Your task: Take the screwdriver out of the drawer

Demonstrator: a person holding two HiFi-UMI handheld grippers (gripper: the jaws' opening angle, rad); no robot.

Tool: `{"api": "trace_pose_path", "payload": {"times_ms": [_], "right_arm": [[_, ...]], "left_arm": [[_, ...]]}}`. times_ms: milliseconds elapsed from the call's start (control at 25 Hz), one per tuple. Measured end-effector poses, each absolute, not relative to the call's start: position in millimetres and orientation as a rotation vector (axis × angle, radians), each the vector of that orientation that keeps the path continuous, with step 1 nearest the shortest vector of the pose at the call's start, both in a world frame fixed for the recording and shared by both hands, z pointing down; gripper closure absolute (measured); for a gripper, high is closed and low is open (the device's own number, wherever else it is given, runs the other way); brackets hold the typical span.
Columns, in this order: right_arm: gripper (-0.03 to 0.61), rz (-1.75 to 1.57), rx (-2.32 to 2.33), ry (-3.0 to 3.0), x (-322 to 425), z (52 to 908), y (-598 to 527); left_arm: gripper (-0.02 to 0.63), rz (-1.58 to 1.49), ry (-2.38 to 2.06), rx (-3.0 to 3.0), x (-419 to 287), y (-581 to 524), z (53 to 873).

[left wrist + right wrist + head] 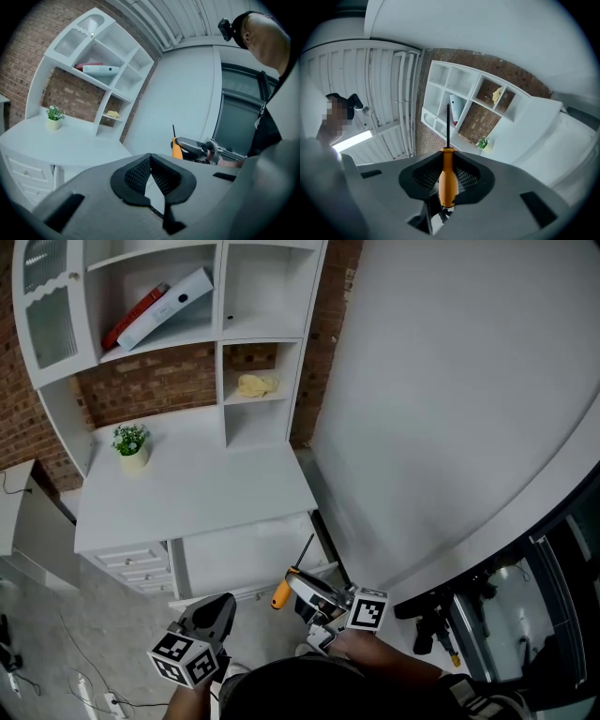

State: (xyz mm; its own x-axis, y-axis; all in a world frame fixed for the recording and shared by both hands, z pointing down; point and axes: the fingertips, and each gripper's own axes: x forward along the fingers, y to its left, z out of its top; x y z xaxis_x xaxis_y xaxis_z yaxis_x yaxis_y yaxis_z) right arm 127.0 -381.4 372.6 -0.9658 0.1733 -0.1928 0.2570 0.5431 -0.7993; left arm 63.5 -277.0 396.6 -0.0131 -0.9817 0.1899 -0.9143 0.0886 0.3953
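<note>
Screwdriver [281,593], head view: the orange handle is clamped in the right hand-held gripper [298,585]. The dark shaft runs up and away from the jaws toward the white surface [187,493] and stays clear of it, in the air. The left hand-held gripper [217,607] sits just left of the right one, apart from it, carrying nothing. Small drawers [136,568] lie beyond the left hand-held gripper, under the surface edge. A potted plant [130,444] and a shelf unit [253,296] stand well beyond both.

Left gripper view: the left hand-held gripper [150,158] has its jaws closed tip to tip with nothing between them. Ahead and to the right is the right hand-held gripper [183,144], with the screwdriver [176,149] at its tip and the shaft upright. The potted plant [53,117] stands far ahead to the left, on the surface [70,145].

Right gripper view: the right hand-held gripper [447,165] has its jaws pressed on both sides of the orange handle of the screwdriver [447,180]. The shaft points straight ahead of the jaws. The shelf unit [464,101] and potted plant [482,142] lie well beyond the tip.
</note>
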Motion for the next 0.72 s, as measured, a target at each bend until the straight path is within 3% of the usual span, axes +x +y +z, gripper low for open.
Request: {"api": "trace_pose_path", "payload": {"times_ms": [720], "right_arm": [[0.511, -1.47, 0.357, 2.669, 143, 392, -385]], "left_arm": [[0.598, -0.188, -1.939, 1.844, 86, -285, 404]]}}
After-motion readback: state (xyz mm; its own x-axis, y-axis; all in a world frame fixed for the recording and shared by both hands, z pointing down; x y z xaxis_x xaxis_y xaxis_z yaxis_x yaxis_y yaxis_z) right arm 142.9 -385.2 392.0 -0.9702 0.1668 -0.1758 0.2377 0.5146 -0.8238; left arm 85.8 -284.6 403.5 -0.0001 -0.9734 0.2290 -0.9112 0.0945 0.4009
